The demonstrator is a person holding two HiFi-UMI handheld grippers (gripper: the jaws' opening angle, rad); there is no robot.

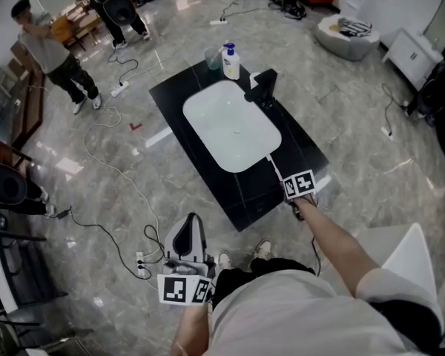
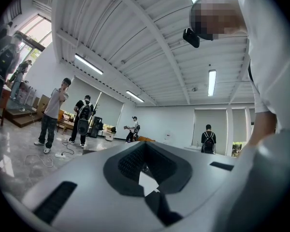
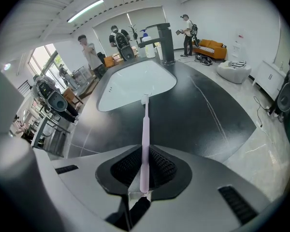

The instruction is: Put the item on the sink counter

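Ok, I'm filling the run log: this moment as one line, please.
right gripper: shut on toothbrush, tip near basin edge, over counter | left gripper: shut, empty, off the counter | placement: not yet done

basin [image 1: 231, 124] set in counter [image 1: 297, 154] | faucet [image 1: 261, 87] at basin's far-right rim | bottle [image 1: 231, 61] behind basin, cup [image 1: 213, 58] just left

Black sink counter [image 1: 300, 148] with a white basin [image 1: 230, 128], sitting on marble floor. Black faucet [image 1: 262, 87] on the basin's far right, soap bottle [image 1: 231, 62] and cup [image 1: 213, 58] at the far end. Right gripper [image 1: 285, 178] at the near right edge pokes a thin pale stick [image 1: 274, 164] toward the basin. Left gripper [image 1: 190, 227] hangs low over the floor, well off the counter.
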